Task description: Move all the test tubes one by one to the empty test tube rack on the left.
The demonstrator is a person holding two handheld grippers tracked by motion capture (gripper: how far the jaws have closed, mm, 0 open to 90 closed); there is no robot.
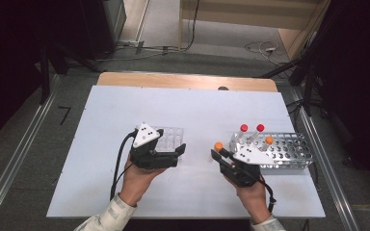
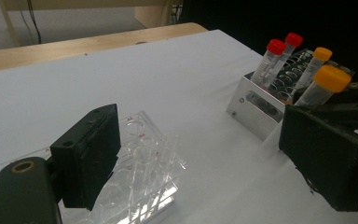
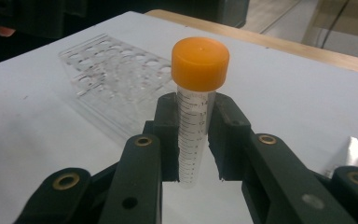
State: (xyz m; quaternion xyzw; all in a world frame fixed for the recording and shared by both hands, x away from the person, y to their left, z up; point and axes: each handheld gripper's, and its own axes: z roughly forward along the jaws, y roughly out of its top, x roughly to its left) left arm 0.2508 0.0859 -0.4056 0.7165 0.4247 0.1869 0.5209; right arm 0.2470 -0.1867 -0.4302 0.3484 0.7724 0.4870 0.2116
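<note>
Right gripper [image 3: 193, 140] clamped on an orange-capped tube [image 3: 196, 116], pads on the graduated barrel below the cap, tube upright between the jaws. In the high view the tube [image 1: 218, 146] sits at mid-table, at 9 o'clock from the metal rack [image 1: 289, 149], apart from it.

Metal rack holds two red-capped tubes [image 1: 251, 129] and one more orange-capped one [image 1: 268, 140], all leaning a little.

Clear rack [image 1: 171, 137] lies at 9 o'clock from the held tube, just beyond the left gripper [image 1: 179, 153]. Left jaws stand wide apart, nothing between them. In the left gripper view one jaw sits right against the clear rack [image 2: 144, 172]; contact cannot be told.

Judged step: carrying the tube across to the clear rack for seating.

Notes for doing it well:
- Keep the tube vertical on the way over; a tilt will catch the rim of a hole.
- Bring the tip above one chosen hole, then lower straight. Holes are transparent and hard to read, so use the right gripper view to line up.
- Left gripper looks placed to steady the clear rack; it is light and may slide if the tube nudges it.
- Release only once the tube stands supported.
</note>
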